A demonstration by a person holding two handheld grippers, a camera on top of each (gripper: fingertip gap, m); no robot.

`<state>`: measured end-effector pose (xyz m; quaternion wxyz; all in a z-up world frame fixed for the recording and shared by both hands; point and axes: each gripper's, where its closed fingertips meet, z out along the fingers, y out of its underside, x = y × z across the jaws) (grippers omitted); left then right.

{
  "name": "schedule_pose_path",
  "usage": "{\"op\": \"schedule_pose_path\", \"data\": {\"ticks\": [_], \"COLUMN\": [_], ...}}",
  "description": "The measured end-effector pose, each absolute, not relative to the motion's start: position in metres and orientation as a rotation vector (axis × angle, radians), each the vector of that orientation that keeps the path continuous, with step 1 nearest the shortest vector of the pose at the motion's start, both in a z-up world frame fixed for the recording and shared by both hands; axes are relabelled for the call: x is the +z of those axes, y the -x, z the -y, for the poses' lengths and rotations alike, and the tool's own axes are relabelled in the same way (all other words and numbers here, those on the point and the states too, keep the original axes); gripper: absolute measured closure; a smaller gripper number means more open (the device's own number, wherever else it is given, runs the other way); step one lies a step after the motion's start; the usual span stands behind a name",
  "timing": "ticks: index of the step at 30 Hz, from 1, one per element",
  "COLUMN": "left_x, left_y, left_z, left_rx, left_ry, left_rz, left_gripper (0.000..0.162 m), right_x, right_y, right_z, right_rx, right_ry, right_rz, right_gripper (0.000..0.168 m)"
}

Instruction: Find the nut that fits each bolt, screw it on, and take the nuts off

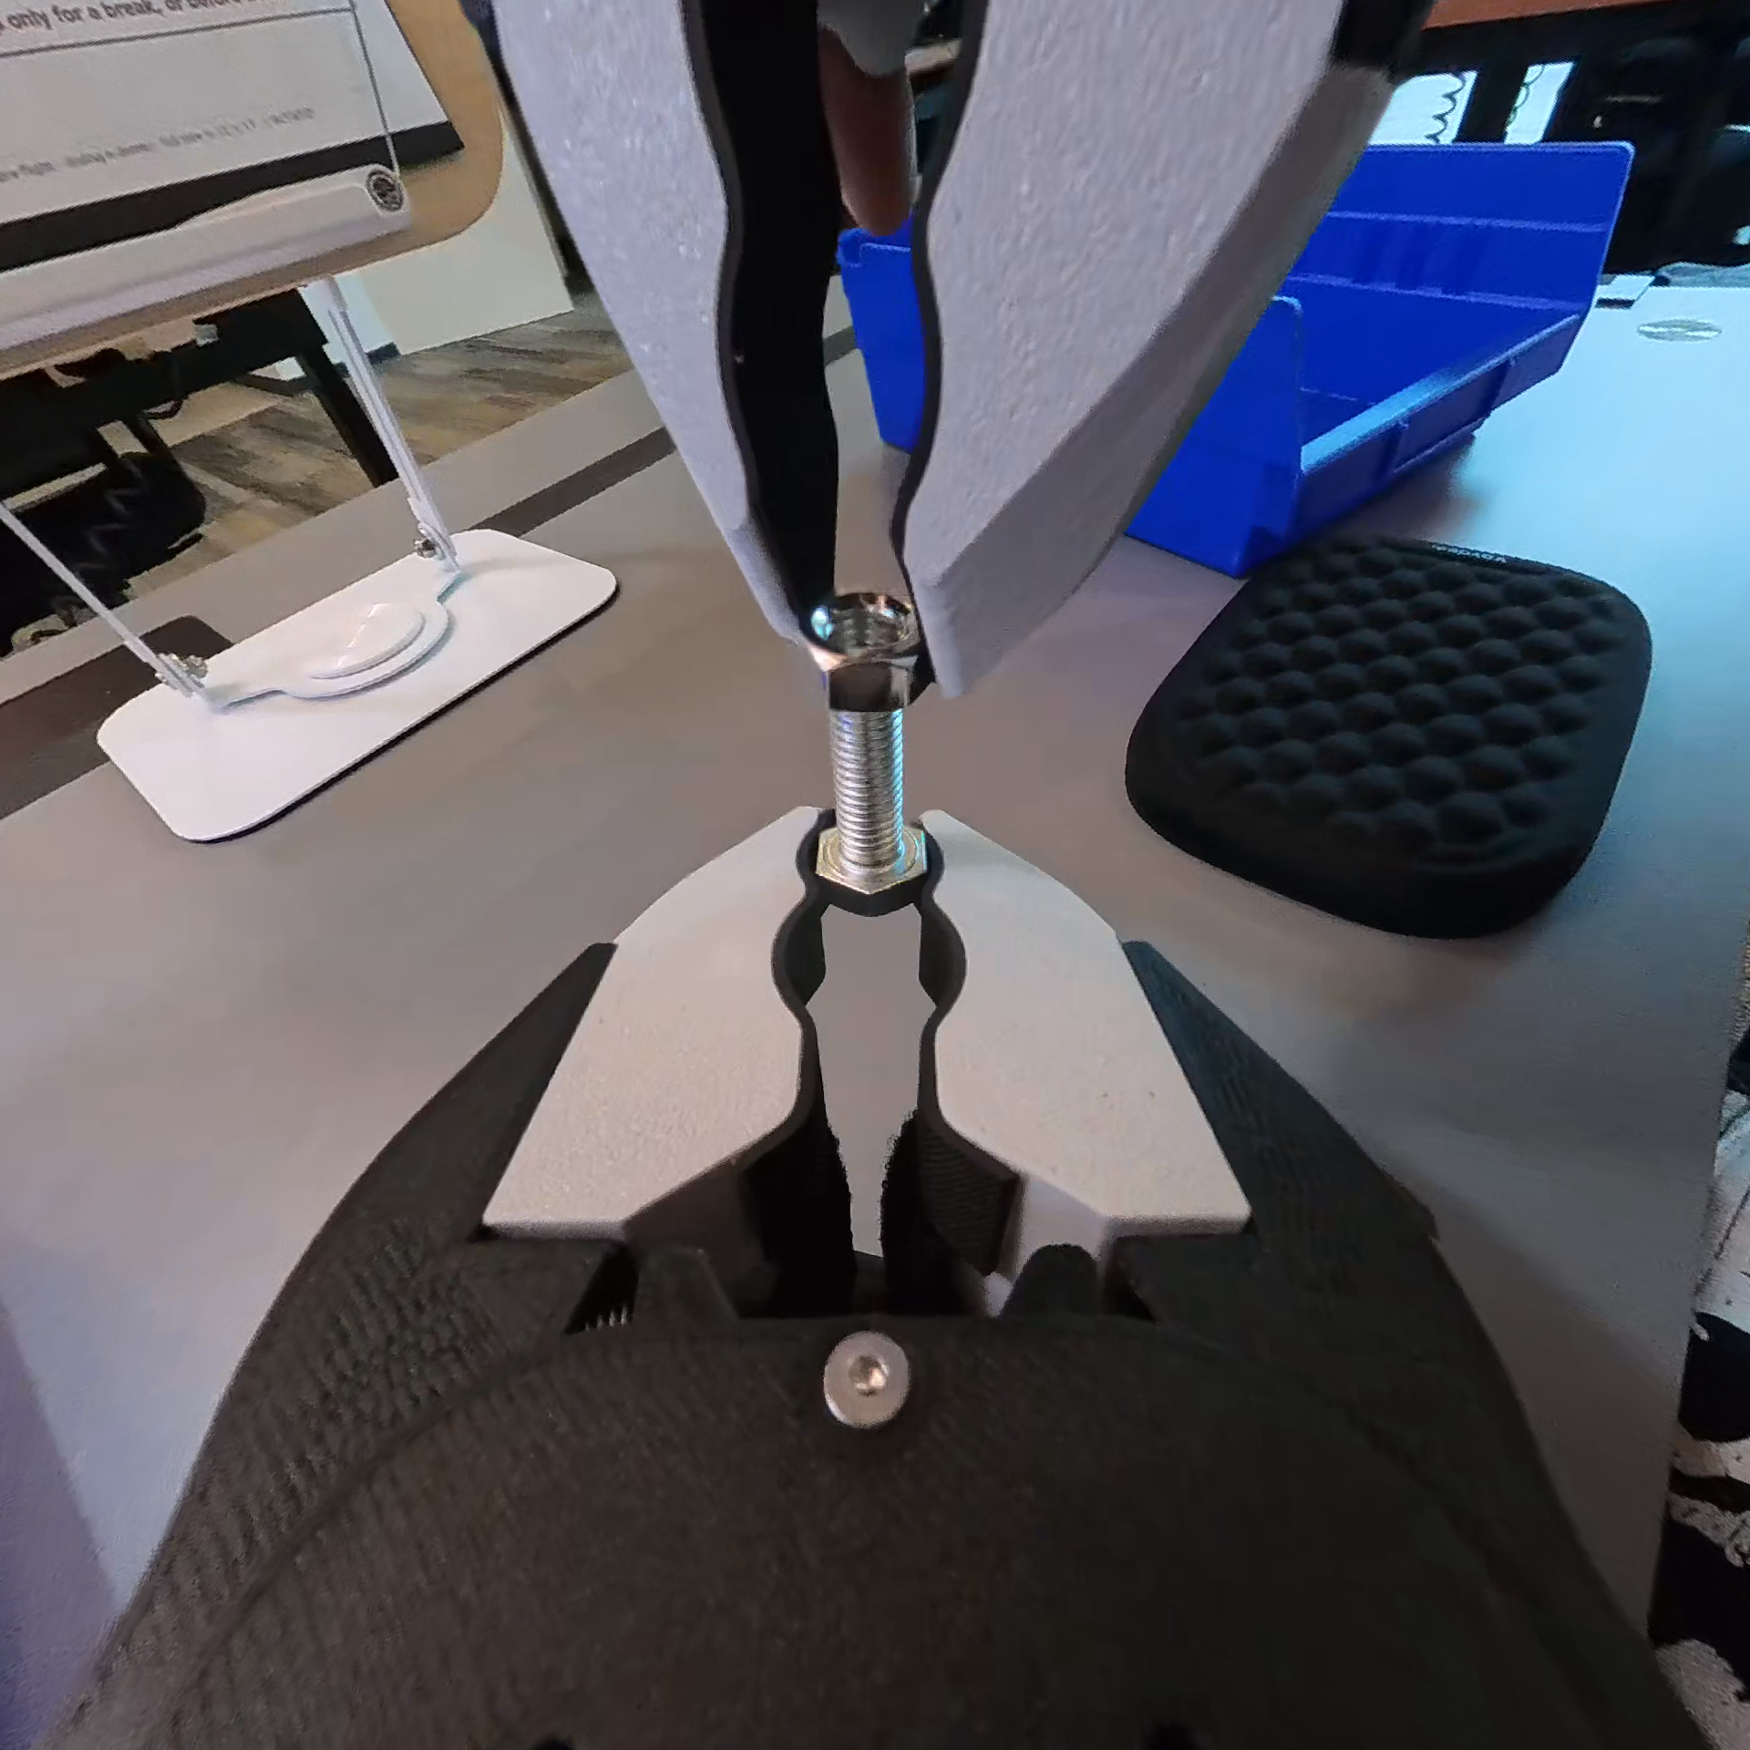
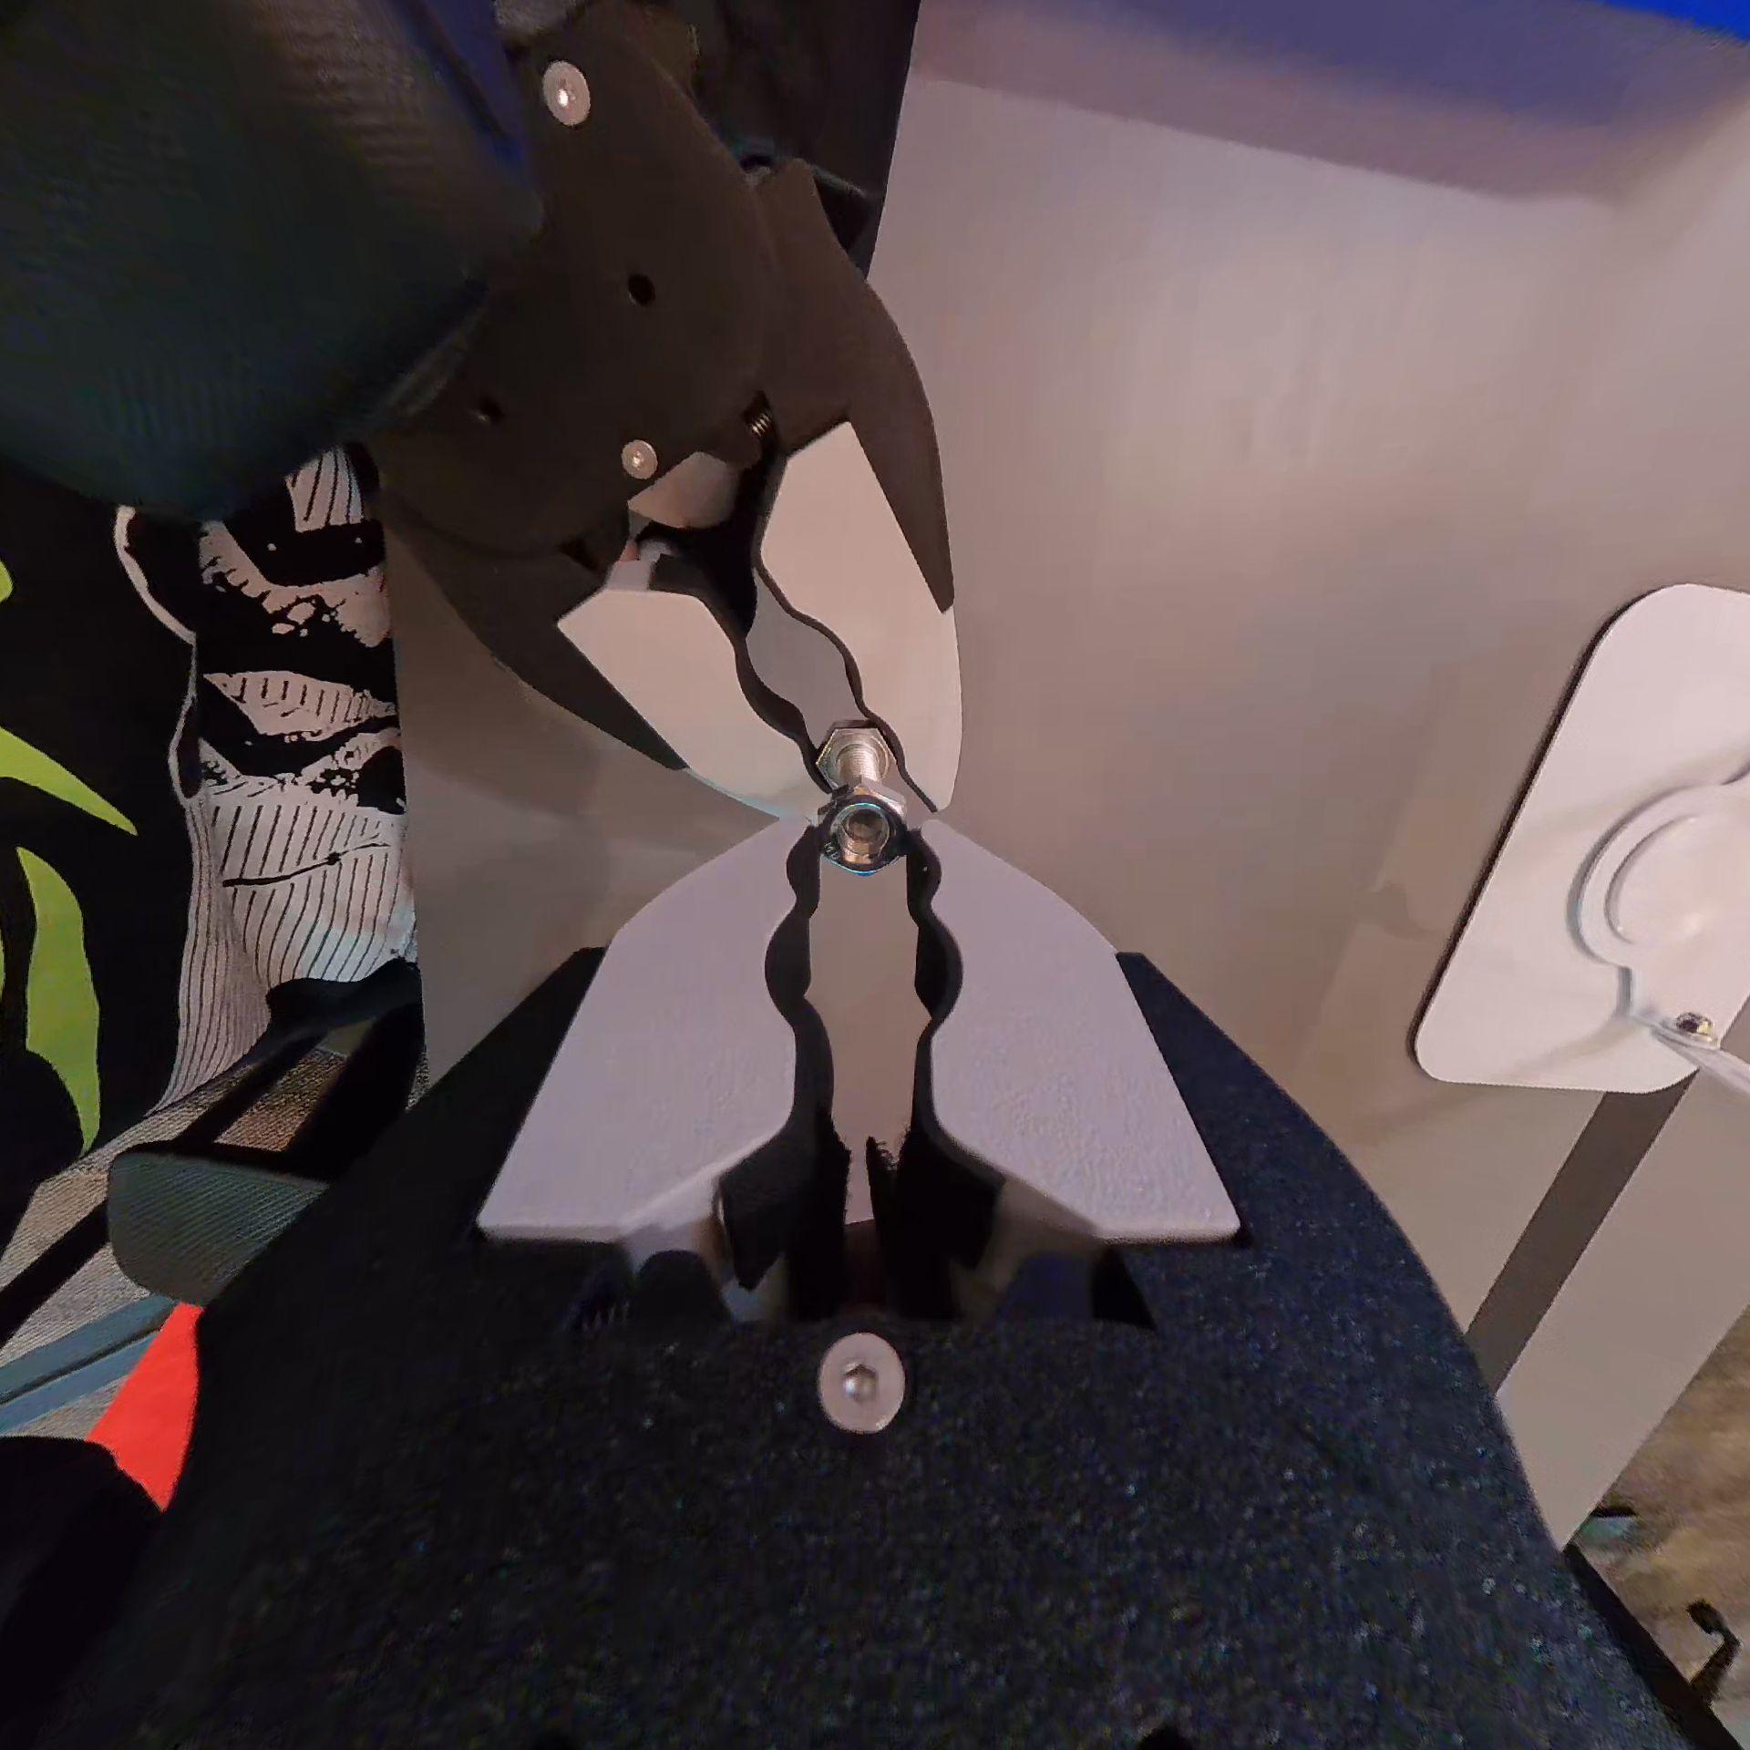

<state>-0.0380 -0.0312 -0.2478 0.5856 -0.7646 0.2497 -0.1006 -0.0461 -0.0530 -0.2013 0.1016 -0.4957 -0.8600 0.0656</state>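
A silver bolt hangs in the air over the grey table, held between both grippers. My left gripper is shut on a hex nut that sits on the far end of the bolt's thread. My right gripper comes down from above and is shut on the bolt's head. In the right wrist view my right gripper grips the bolt's head end-on. There the left gripper holds the nut just behind it.
A blue plastic bin stands at the back right, with a black dimpled pad in front of it. A white stand base carrying a tilted board is at the left. A person's patterned clothing is close behind the left gripper. Some 5 cm of space lies between my two pairs of fingers.
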Motion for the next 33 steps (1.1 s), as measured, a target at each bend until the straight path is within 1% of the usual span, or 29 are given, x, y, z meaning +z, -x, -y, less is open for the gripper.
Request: {"op": "schedule_pose_path", "data": {"ticks": [8, 11, 18, 21, 24, 27, 29, 31, 33], "left_x": [-0.25, -0.25, -0.248, -0.241, -0.236, -0.235, -0.234, -0.234, -0.233], "left_y": [0.031, 0.032, 0.033, 0.039, 0.054, 0.066, 0.067, 0.067, 0.067], "left_z": [0.035, 0.034, 0.04, 0.043, 0.039, 0.036, 0.036, 0.036, 0.036], "left_rx": [-0.284, -0.299, -0.334, -0.365, -0.347, -0.322, -0.368, -0.385, -0.393], "left_ry": [1.776, 1.781, 1.758, 1.731, 1.712, 1.693, 1.679, 1.68, 1.671], "left_rz": [-0.629, -0.621, -0.631, -0.626, -0.622, -0.633, -0.62, -0.612, -0.614], "left_gripper": [0.146, 0.147, 0.147, 0.146, 0.146, 0.146, 0.146, 0.146, 0.146], "right_x": [-0.196, -0.198, -0.209, -0.227, -0.251, -0.267, -0.284, -0.306, -0.318], "right_y": [0.05, 0.047, 0.031, 0.016, 0.0, -0.011, -0.024, -0.047, -0.058], "right_z": [0.058, 0.052, 0.028, -0.009, -0.045, -0.077, -0.095, -0.106, -0.109], "right_rx": [0.314, 0.296, 0.463, 0.428, 0.398, 0.437, 0.387, 0.276, 0.245], "right_ry": [1.461, 1.452, 1.52, 1.652, 1.829, 2.014, 2.125, 2.28, 2.371], "right_rz": [2.516, 2.508, 2.416, 2.282, 2.109, 1.875, 1.787, 1.773, 1.771], "right_gripper": [0.148, 0.148, 0.148, 0.143, 0.124, 0.125, 0.124, 0.118, 0.119]}}
